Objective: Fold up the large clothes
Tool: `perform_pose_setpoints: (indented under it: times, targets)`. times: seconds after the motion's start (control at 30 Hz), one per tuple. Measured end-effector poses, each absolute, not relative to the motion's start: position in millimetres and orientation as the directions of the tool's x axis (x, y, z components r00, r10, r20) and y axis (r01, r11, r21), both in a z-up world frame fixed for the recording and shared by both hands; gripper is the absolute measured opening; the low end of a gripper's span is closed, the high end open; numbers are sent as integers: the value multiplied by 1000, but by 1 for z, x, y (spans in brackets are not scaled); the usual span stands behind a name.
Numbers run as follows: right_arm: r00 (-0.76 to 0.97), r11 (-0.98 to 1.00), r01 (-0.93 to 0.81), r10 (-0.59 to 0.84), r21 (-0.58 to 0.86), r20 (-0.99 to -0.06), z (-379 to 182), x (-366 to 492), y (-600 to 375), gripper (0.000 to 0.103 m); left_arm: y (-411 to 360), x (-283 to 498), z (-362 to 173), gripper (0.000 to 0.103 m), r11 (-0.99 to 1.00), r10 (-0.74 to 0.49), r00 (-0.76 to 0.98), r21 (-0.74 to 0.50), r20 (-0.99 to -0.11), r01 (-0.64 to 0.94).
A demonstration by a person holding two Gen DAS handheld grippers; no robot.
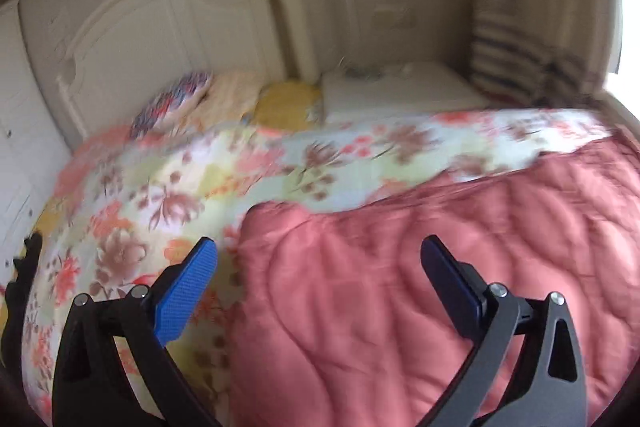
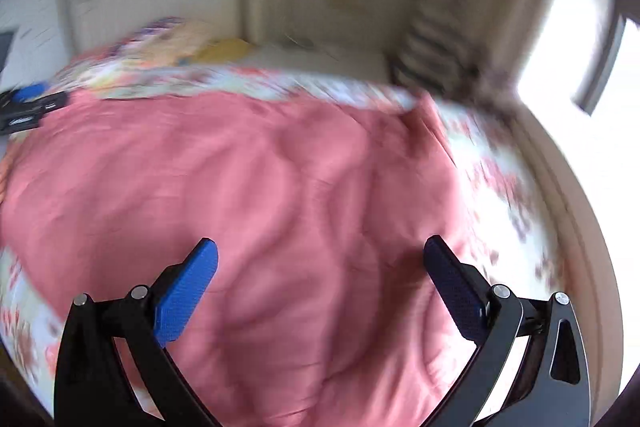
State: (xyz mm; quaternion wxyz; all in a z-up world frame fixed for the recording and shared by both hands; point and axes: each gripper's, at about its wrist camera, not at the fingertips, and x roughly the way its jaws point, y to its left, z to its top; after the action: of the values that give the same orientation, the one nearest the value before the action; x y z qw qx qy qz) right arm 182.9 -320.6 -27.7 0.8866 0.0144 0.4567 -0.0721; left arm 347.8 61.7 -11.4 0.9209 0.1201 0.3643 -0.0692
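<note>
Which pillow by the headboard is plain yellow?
The yellow pillow, nearest the white bedside table. The pillow at the far end has a blue and red pattern, and the middle pillow is pale peach.

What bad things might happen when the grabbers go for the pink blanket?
Both the left gripper and right gripper are open above the puffy pink quilt. They might pinch the flowery sheet underneath too. The thick quilt may slip out. Both views are blurry, so aim could be off.
</note>
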Motion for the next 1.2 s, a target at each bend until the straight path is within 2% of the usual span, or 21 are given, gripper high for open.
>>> perform_pose_setpoints:
  times: [0.1, 0.13, 0.27, 0.37, 0.47, 0.63, 0.73, 0.83, 1.03, 1.13, 1.2]
  targets:
    - [596, 991, 134, -58, 28, -801, -41, 179, -329, 99, 67, 374, -53, 101, 967, -89, 583, 71, -807, 245]
    - [589, 991, 131, -64, 17, -805, -40, 180, -328, 99, 69, 378, -58, 101, 969, -122, 564, 25, -817, 245]
    - [543, 985, 164, -130, -47, -830, -12, 192, -322, 98, 68, 378, -57, 101, 972, -109, 567, 32, -816, 233]
    - [637, 994, 81, -105, -69, -763, 22, 197, -297, 98, 65, 376, -58, 101, 972, -98, 582, 48, -807, 229]
    - [662, 990, 31, -124, -138, -739, 32, 227, -278, 98, 67, 377, -59, 101, 973, -107, 580, 33, -807, 226]
    - [496, 991, 7, -119, -133, -860, -27, 293, -266, 98, 68, 376, -59, 101, 974, -104, 585, 38, -804, 225]
    - [500, 991, 10, -122, -135, -857, -38, 295, -260, 99, 70, 376, -58, 101, 975, -111, 584, 25, -804, 220]
    - [484, 989, 18, -136, -145, -865, -24, 298, -260, 98, 70, 376, -58, 101, 975, -112, 585, 24, -803, 220]
    - [536, 973, 91, -228, -213, -813, 3, 326, -289, 98, 70, 376, -58, 101, 975, -116, 585, 20, -803, 220]
    - [434, 972, 164, -225, -169, -872, -27, 356, -325, 98, 71, 376, -59, 101, 975, -116, 585, 19, -803, 220]
    - [402, 982, 184, -114, -42, -908, -50, 364, -345, 98, 71, 376, -59, 101, 976, -116, 584, 18, -803, 218]
